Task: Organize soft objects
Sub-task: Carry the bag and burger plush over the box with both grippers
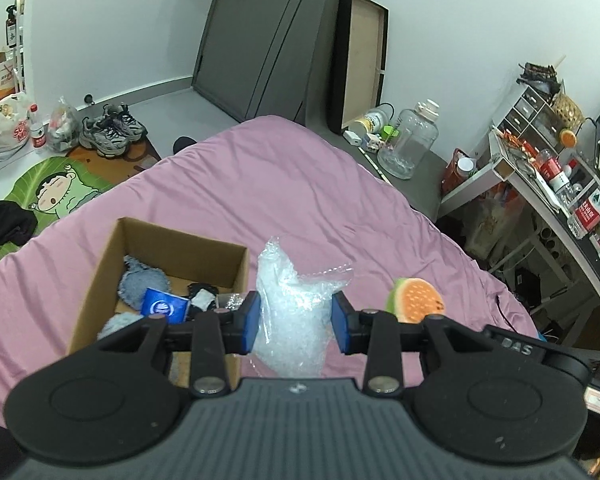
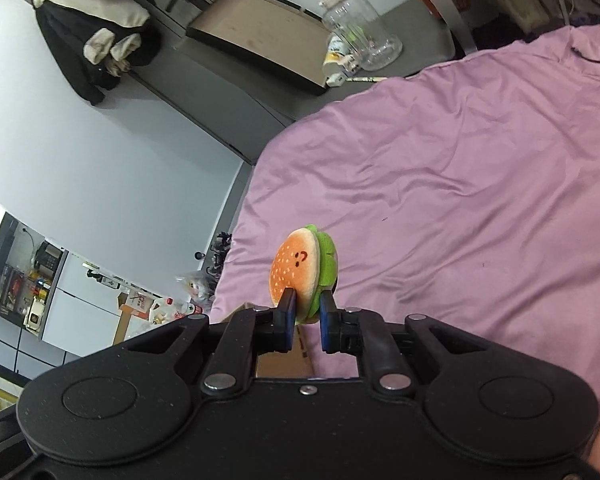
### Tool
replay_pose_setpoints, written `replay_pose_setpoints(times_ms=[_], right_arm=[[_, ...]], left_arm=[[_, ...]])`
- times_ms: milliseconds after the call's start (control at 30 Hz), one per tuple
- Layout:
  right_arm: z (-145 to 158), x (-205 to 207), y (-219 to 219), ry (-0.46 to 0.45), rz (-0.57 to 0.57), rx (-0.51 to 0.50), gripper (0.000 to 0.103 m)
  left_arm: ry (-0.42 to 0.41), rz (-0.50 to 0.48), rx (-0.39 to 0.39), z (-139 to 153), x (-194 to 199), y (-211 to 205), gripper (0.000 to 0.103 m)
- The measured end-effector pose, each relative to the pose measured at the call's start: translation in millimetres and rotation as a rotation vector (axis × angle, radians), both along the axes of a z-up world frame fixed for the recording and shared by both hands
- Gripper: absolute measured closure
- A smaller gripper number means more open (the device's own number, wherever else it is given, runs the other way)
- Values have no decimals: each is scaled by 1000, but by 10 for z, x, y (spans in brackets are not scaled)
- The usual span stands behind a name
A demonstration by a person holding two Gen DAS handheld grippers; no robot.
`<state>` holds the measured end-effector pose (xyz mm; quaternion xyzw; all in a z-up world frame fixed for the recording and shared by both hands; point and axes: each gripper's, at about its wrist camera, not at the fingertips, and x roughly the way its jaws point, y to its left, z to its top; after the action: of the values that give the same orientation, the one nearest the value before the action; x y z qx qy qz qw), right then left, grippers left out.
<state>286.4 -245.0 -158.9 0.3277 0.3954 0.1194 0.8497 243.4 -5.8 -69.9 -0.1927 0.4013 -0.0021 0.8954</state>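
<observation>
A clear bubble-wrap bag (image 1: 296,300) lies on the pink bed sheet (image 1: 300,184), between the blue pads of my left gripper (image 1: 297,320), which is open around it. A cardboard box (image 1: 100,280) to its left holds grey-blue cloth pieces (image 1: 144,284), a blue packet (image 1: 165,305) and a black-and-white item (image 1: 202,298). My right gripper (image 2: 307,320) is shut on a plush hamburger (image 2: 300,270) and holds it above the sheet (image 2: 480,200). The hamburger also shows in the left wrist view (image 1: 416,300), to the right of the bag.
Beyond the bed stand a large clear jug (image 1: 410,140), a dark leaning board (image 1: 360,60) and a cluttered desk (image 1: 548,168). Shoes (image 1: 112,130) and a cartoon mat (image 1: 56,192) lie on the floor at left. The box edge (image 2: 284,360) shows under my right gripper.
</observation>
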Motion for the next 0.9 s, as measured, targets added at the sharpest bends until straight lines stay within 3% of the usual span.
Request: replay_pose_setpoints(times_ms=[567,900], right_arm=[[301,-343,409,-58,24,-63,90],[273,-328,775,-47,70,-86,91]], left_arm=[[-22,-7,-56,86,-174,705,67],[3,-10,-85,-75,-126,1008,67]])
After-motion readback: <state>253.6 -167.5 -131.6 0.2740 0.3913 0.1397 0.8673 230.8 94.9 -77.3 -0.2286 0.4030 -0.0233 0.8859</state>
